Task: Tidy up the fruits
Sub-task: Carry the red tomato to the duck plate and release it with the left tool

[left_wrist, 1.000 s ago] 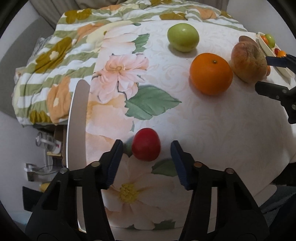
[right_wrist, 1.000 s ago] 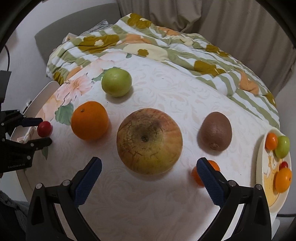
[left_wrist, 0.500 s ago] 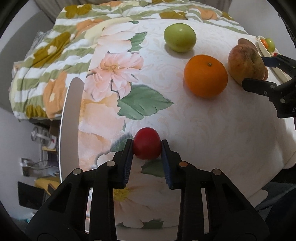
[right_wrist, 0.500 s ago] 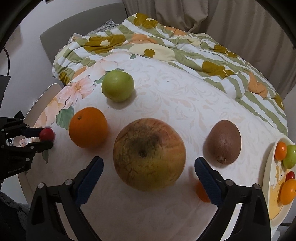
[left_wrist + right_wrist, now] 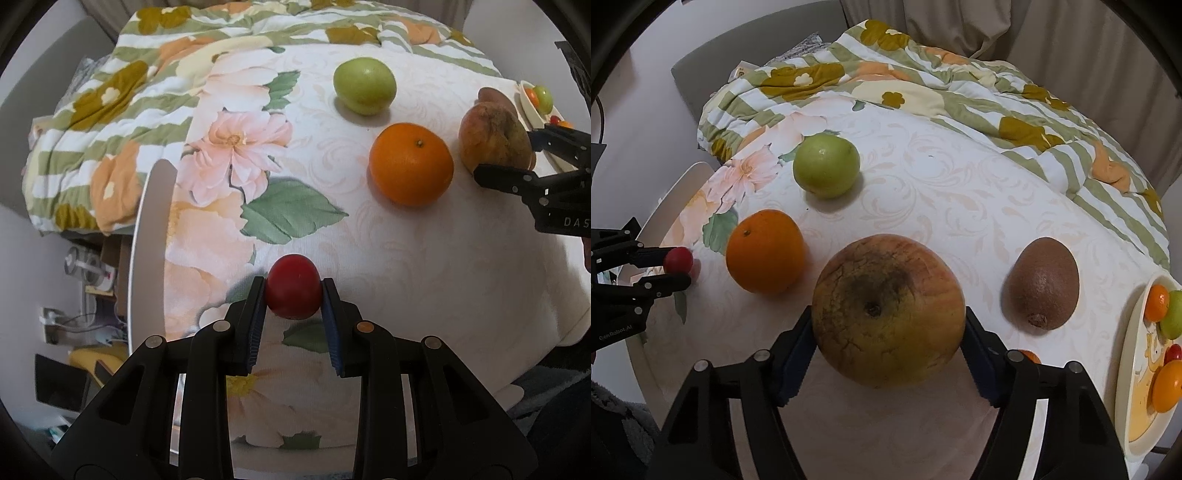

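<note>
A small red fruit (image 5: 293,286) sits on the flowered tablecloth, and my left gripper (image 5: 293,295) is shut on it, a pad against each side. In the right wrist view this fruit (image 5: 679,258) shows at far left between those fingers. A large blotchy yellow-red apple (image 5: 886,314) stands between the closing jaws of my right gripper (image 5: 888,321), whose blue pads meet its two sides. An orange (image 5: 764,251), a green apple (image 5: 826,165) and a brown kiwi (image 5: 1045,284) lie loose around it.
A cream plate (image 5: 1134,424) at the right edge holds several small orange, green and red fruits. A small orange fruit (image 5: 1028,356) peeks out behind my right finger. A flowered quilt (image 5: 923,85) lies beyond the table. The table's white rim (image 5: 147,240) drops off at left.
My left gripper closed onto the small red fruit. My right gripper came in around the large apple and its jaws narrowed until the pads reached its sides.
</note>
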A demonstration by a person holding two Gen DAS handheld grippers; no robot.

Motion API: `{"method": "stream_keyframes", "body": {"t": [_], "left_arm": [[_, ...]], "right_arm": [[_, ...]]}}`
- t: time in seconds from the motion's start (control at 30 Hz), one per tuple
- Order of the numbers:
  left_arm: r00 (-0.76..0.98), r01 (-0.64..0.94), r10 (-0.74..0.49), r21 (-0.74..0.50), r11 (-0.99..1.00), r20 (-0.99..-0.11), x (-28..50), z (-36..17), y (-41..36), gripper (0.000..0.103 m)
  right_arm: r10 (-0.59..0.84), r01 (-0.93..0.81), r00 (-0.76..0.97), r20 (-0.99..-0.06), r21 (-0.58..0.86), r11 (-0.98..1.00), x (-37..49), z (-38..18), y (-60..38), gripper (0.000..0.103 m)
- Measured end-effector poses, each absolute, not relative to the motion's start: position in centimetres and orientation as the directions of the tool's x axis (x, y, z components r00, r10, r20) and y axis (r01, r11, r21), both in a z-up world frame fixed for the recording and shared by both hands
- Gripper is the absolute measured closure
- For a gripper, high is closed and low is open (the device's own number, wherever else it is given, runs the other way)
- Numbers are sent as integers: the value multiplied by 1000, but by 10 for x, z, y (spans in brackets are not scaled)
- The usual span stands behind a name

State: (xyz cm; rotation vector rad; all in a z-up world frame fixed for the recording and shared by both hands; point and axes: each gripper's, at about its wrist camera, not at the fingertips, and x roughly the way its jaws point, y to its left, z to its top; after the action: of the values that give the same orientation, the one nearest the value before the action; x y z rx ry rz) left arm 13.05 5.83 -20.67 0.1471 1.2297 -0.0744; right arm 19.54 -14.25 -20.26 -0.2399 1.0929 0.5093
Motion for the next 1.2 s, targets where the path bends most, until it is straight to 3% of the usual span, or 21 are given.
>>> {"method": "stream_keyframes", "body": {"t": [0.73,1.2], "left_arm": [[562,236,-88,57,970,-823,124,-104,49,66],[602,505,-341,13,863,-722,120,-56,-13,66]], "right_arm": [[243,-288,566,-787,87,954,141,-104,-161,34],[55,5,683,-728,80,997,76,-54,-212,34]]}}
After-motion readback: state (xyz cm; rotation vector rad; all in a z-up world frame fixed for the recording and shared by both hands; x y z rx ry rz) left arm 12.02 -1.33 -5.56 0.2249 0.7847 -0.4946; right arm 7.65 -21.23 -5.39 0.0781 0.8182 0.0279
